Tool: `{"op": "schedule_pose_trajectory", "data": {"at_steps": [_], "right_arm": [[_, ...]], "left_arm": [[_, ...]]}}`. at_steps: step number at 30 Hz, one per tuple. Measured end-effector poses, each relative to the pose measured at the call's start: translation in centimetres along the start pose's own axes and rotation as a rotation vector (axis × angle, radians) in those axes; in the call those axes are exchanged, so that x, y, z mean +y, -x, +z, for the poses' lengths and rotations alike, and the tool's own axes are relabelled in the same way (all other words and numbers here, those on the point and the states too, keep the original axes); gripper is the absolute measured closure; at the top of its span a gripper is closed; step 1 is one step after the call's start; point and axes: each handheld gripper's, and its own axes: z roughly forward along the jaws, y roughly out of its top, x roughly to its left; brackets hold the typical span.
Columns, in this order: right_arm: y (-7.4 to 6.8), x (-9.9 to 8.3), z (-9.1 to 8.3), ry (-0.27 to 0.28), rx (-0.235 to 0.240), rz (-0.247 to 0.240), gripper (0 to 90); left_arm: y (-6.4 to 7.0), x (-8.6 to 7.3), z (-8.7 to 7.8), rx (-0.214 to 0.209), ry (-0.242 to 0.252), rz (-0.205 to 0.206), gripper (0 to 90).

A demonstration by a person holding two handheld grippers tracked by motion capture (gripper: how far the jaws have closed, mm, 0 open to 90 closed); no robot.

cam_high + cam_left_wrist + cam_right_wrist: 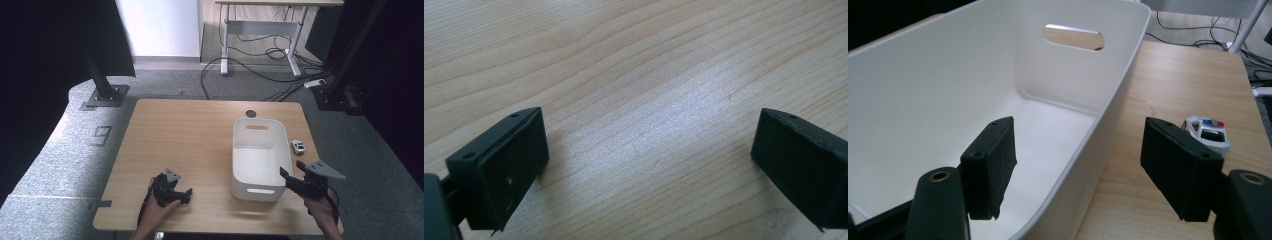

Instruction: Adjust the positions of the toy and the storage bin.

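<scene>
High view: wooden table [190,135] w/ white bin [257,165] on its right half, long side running away from the person. Small white toy car [298,146] sits on the tabletop just right of the bin, near its far half, not touching. Right gripper [290,172] is held at the bin's near right corner, jaws apart, pointing toward the bin. Left gripper [186,195] rests low at the near edge, left of the bin & well apart from it; jaw gap hard to read here.

Left gripper view: both black jaws wide apart over bare wood grain, nothing btwn them.

Right gripper view: jaws apart, straddling the bin's right wall [1108,120]; left jaw is over the bin's inside, right jaw over the table. Toy car [1207,134] lies just past the right jaw, outside the bin, blue/red bits on its roof.
</scene>
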Motion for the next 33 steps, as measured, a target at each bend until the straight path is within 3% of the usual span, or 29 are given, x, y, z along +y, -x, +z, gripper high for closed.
{"op": "schedule_pose_trajectory", "data": {"at_steps": [6, 13, 17, 25, 30, 33], "right_arm": [[0.08, -0.20, 0.29, -0.012, 0.003, 0.013, 31.0], [-0.26, -0.16, 0.70, -0.022, 0.010, 0.030, 38.8], [-0.26, -0.13, 1.03, -0.036, 0.052, 0.061, 43.7], [-0.36, -0.05, 1.01, -0.043, 0.050, 0.050, 46.7], [-0.32, 0.02, 1.01, -0.047, 0.061, 0.052, 53.0], [-0.59, 0.04, 0.99, -0.050, 0.041, 0.074, 55.8]], "left_arm": [[0.00, 0.00, 0.00, 0.000, 0.000, 0.000, 1.8], [0.00, 0.00, 0.00, 0.000, 0.000, 0.000, 1.8], [0.00, 0.00, 0.00, 0.000, 0.000, 0.000, 1.8], [0.00, 0.00, 0.00, 0.000, 0.000, 0.000, 1.8], [0.00, -0.01, 0.00, 0.000, 0.000, 0.000, 1.8], [0.00, -0.01, 0.00, 0.000, 0.000, 0.000, 1.8]]}}
